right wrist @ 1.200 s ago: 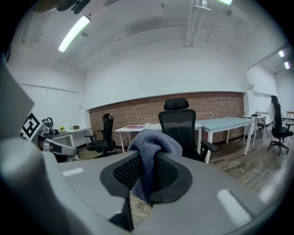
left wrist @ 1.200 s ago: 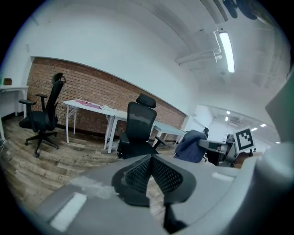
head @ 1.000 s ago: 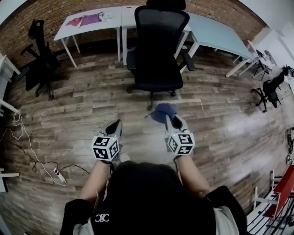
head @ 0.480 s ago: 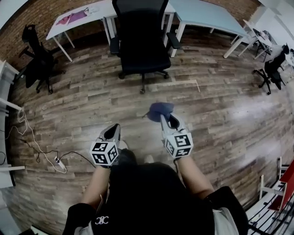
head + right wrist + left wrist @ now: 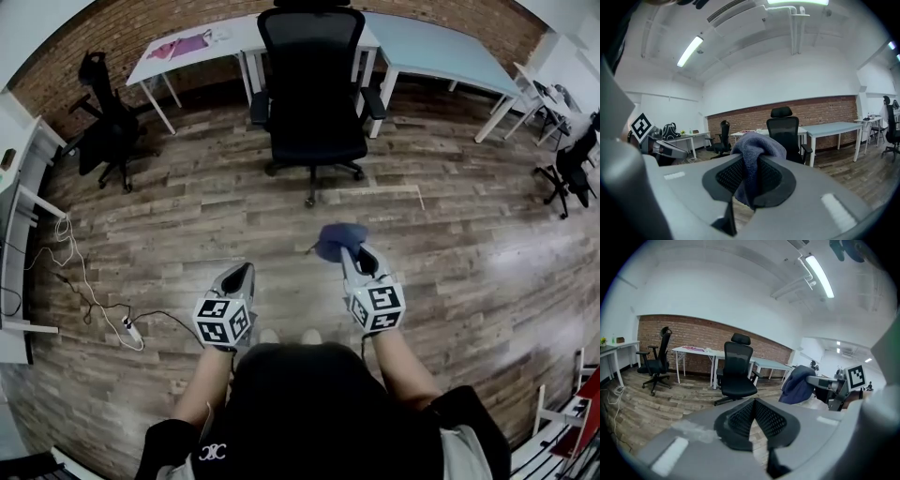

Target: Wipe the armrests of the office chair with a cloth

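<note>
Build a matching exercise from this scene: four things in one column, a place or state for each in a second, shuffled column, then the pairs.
Things
1. left gripper
2. blue cloth
3. middle office chair
4. white power strip

Places or states
A. lying on the floor, with cords attached
B. clamped in the right gripper
C. tips together, holding nothing
D. standing in front of the desks

Pairs: 1-C, 2-B, 3-D, 4-A

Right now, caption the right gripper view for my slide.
Right gripper shut on blue cloth, facing the black chair.
</note>
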